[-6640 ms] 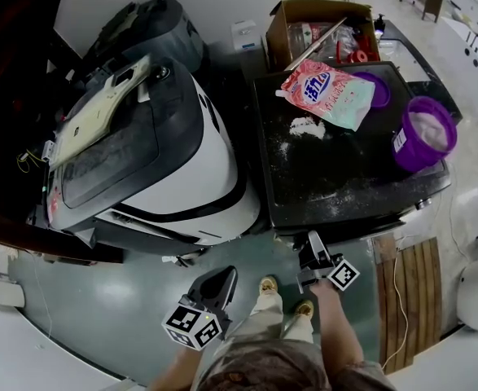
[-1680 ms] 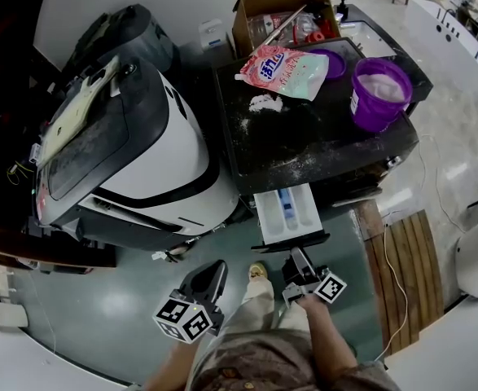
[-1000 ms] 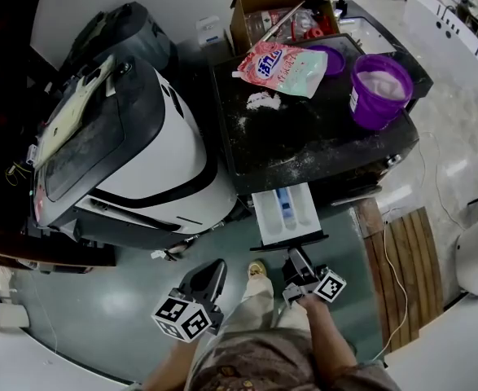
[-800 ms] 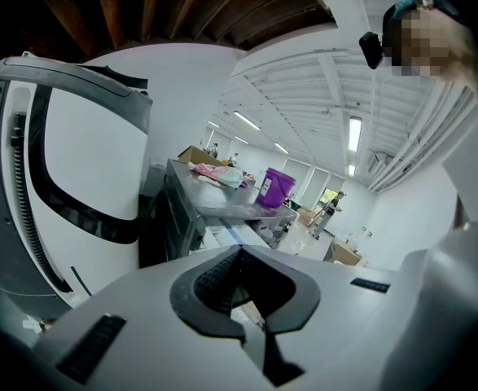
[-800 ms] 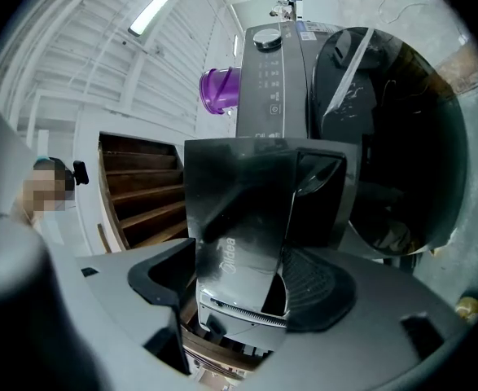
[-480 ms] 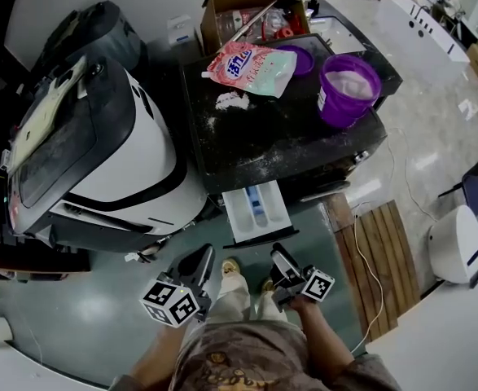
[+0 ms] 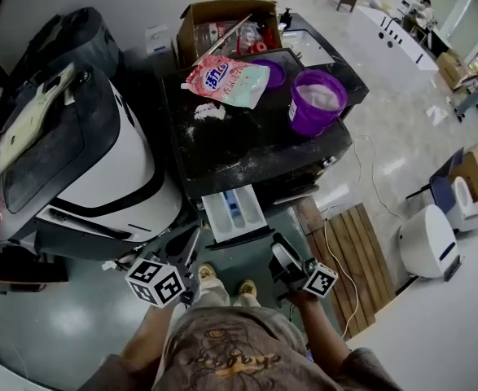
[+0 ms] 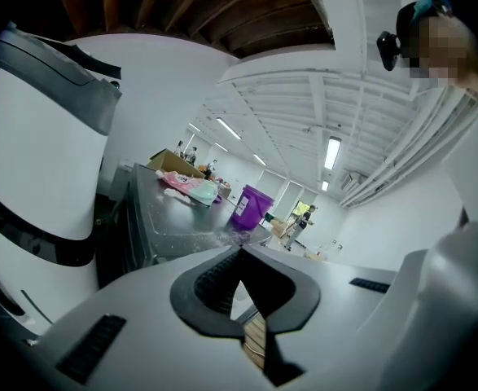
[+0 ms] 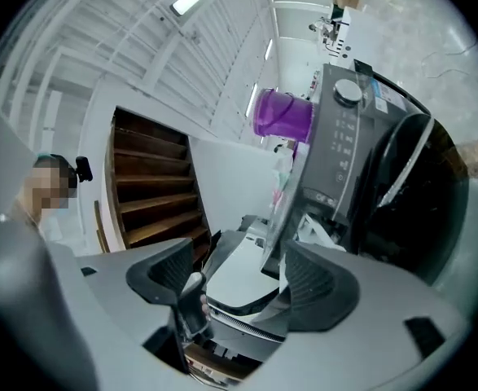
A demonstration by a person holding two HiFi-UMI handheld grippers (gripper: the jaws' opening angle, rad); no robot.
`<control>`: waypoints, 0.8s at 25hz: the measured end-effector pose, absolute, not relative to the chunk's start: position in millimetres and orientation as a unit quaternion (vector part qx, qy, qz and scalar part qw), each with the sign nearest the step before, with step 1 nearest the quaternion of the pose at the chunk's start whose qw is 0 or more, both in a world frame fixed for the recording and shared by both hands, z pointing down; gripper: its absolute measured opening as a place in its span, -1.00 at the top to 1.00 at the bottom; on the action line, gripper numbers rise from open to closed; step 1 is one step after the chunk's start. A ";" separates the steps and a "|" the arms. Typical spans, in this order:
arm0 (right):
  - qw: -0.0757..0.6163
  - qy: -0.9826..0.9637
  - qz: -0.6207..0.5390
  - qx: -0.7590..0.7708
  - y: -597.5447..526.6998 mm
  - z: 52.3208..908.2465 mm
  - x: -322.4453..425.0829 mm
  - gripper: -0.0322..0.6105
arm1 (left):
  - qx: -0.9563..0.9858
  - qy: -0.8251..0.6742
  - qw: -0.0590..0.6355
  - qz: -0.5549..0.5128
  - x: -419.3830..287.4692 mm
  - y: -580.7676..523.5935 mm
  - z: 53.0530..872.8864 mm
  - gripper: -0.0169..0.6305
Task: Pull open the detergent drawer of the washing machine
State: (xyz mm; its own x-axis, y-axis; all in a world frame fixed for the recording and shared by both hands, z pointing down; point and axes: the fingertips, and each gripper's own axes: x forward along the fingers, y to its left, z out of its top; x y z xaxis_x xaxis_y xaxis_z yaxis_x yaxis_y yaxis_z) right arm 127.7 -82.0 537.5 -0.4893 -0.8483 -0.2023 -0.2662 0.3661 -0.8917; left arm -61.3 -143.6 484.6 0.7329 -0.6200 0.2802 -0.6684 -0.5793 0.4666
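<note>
jaws of left gripper [image 8: 240, 259] pressed together with nothing between them; jaws of right gripper [image 9: 239, 277] stood apart and empty. detergent drawer [image 7: 233, 213] projected, pulled out, from the front of the washer [image 7: 255, 149], its compartments exposed. both grippers hung over the floor [image 7: 240, 257] just short of the drawer, touching nothing. on the washer top lay a detergent bag [image 7: 222, 80], spilled powder [image 7: 210, 111] and a purple bucket [image 7: 314, 104]. a white machine [image 7: 116, 165] stood beside the washer.
</note>
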 end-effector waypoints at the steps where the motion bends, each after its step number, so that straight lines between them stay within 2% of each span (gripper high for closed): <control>1: 0.342 0.756 -0.415 -0.373 -84.4 527.9 129.3 -0.16 | 0.890 -0.359 0.280 0.041 -60.5 -146.1 480.3 0.89; 10: 0.277 0.768 -0.376 -0.438 -103.2 481.0 136.9 -0.15 | 0.902 -0.331 0.275 0.024 -65.8 -167.6 445.6 0.89; 15: 0.189 0.797 -0.310 -0.483 -112.7 458.7 130.6 -0.09 | 0.928 -0.286 0.232 0.053 -62.8 -162.9 437.2 0.89; 20: 0.132 0.819 -0.242 -0.503 -115.4 444.8 115.5 0.04 | 0.936 -0.294 0.186 0.056 -67.5 -162.9 435.8 0.89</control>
